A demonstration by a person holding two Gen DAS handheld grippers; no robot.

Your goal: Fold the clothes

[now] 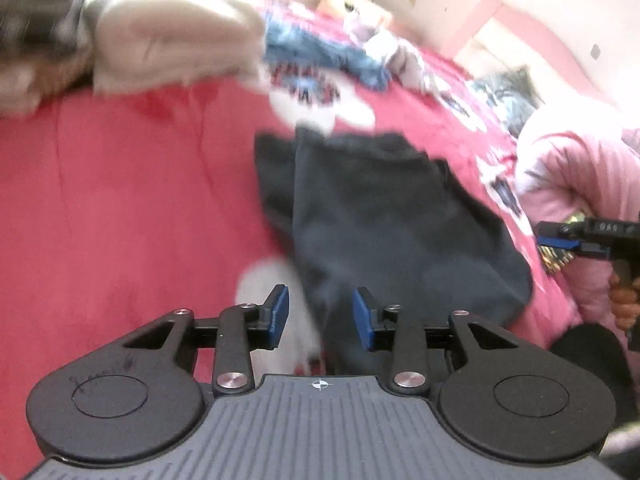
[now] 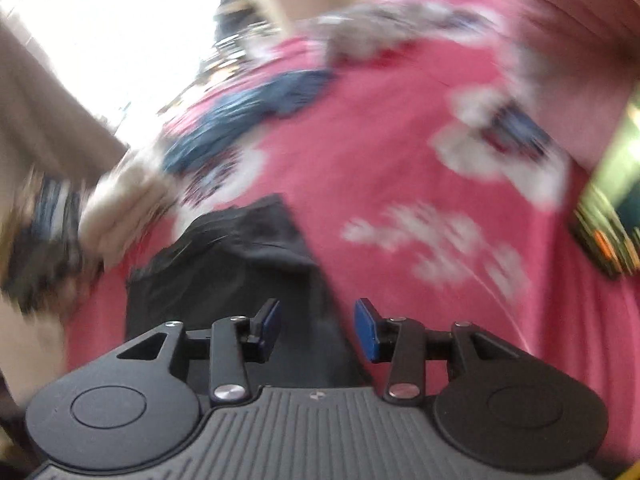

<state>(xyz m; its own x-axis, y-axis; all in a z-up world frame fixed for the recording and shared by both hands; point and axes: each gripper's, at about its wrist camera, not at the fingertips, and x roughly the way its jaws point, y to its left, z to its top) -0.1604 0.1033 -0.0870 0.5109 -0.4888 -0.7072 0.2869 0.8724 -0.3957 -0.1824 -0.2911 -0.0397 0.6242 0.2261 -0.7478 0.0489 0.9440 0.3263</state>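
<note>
The left claw (image 1: 320,316) is spread: its two blue pads (image 1: 280,312) stand apart with nothing pinched between them. It hangs over the near edge of a dark folded garment (image 1: 384,224), and cloth is visible through the gap, below the pads and not pressed by them.

The right claw (image 2: 318,328) is likewise spread. Its blue pads (image 2: 366,328) stand apart and grip nothing. In the right wrist view the same dark folded garment (image 2: 224,264) lies under and beyond the left pad, extending to the left and far side.

The dark folded garment lies on a bed covered by a red-pink bedspread (image 1: 140,200) printed with white and dark motifs. In the left wrist view the garment sits right of centre, with a folded-over panel along its left edge.

Far beyond the garment lies a blue denim item (image 1: 320,56), crumpled. To its left a beige garment (image 1: 172,44) lies at the far left of the bed. A pale lilac piece (image 1: 384,44) lies at the far side, just right of the denim.

At the right edge of the left wrist view the right claw's body is visible, held by a hand (image 1: 624,300), beside a pink sleeve (image 1: 580,176). Both views are motion-blurred, and finer detail of the far clothing cannot be told.
</note>
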